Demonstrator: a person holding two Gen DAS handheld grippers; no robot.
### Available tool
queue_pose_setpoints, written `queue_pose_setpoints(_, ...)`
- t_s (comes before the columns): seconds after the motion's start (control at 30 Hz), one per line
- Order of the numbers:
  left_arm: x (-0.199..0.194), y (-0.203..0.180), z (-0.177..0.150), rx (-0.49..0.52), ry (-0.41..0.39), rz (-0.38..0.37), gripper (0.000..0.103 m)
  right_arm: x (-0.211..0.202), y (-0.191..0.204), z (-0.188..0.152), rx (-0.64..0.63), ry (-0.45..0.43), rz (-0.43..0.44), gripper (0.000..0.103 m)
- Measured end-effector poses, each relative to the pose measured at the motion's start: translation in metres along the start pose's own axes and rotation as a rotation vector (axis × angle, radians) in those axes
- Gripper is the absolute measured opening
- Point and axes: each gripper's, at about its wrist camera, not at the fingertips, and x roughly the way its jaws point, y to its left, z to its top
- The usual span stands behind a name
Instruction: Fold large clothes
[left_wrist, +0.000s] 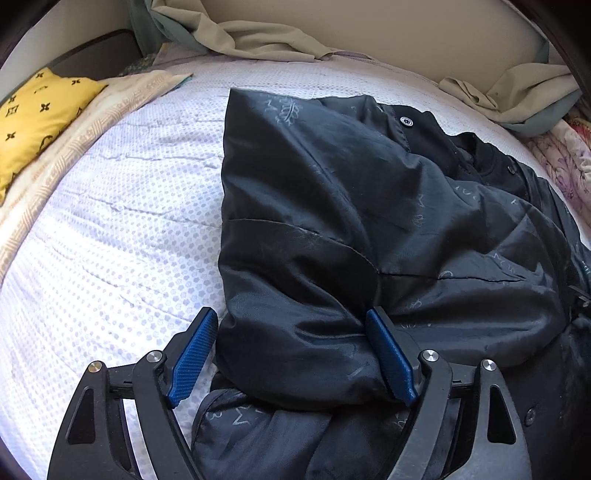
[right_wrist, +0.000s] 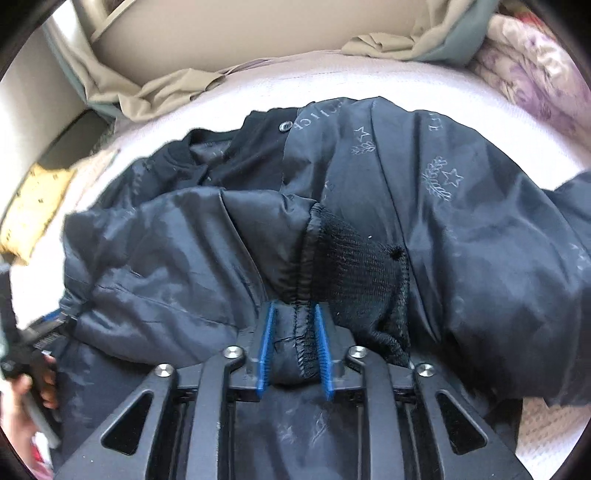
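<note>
With the left tool (left_wrist: 293, 354) standing apart astride the folded jacket (left_wrist: 351, 206) and the right tool (right_wrist: 295, 354) loosely bracketing the sleeve cuff (right_wrist: 354, 266), both should be lifting clear without dragging cloth.

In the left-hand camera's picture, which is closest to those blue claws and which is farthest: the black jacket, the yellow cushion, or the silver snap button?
From the left gripper:
1. Black jacket: a fold lies right between the open fingers.
2. Silver snap button: up the jacket, toward the right.
3. Yellow cushion: far left corner of the bed.
</note>
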Motion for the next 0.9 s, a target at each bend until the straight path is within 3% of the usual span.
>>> queue_pose_setpoints(0.1,-0.011,-0.007,0.002,0.05,-0.013,0.038,0.085,-0.024,-0.008,0.006,0.057,-0.011,0.047,0.042)
queue_pose_setpoints(0.17,-0.021,-0.011,0.003,0.066,-0.021,0.048,0.085,-0.038,-0.013,0.008,0.075,-0.027,0.044,0.044)
queue_pose_setpoints(0.3,-0.038,-0.016,0.003,0.072,-0.028,0.026,0.085,-0.062,-0.031,0.006,0.124,-0.038,0.022,0.045)
queue_pose_setpoints(0.5,-0.062,-0.013,-0.009,0.09,-0.031,0.017,0.085,-0.082,-0.05,-0.008,0.155,0.016,-0.007,0.045)
queue_pose_setpoints(0.73,-0.069,0.006,-0.031,0.09,0.03,0.037,0.085,-0.101,-0.073,-0.041,0.143,0.042,-0.1,0.046)
queue_pose_setpoints(0.9,-0.085,0.02,-0.046,0.083,0.028,0.043,0.084,-0.112,-0.092,-0.064,0.181,0.053,-0.105,0.047)
